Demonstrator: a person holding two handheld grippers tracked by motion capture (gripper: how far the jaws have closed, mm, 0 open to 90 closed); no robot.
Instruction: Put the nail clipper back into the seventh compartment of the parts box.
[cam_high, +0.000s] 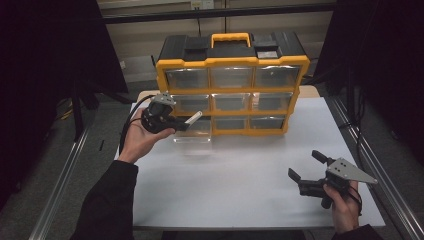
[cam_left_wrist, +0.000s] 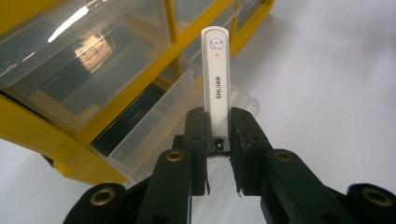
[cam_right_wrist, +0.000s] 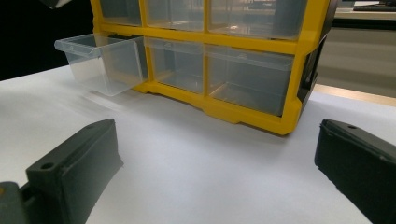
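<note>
While its jaws clamp the lower end of a slim white nail clipper (cam_left_wrist: 216, 88), the left hand-held gripper (cam_high: 186, 124) hangs left of centre, over the pulled-out clear drawer (cam_high: 196, 137); lower right, the right hand-held gripper (cam_high: 306, 166) gapes wide, holding nothing above the bench (cam_high: 235, 185).

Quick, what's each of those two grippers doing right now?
Left gripper: closed on a slim white flat clipper-like tool with printed lettering.
Right gripper: open, holding nothing.
</note>
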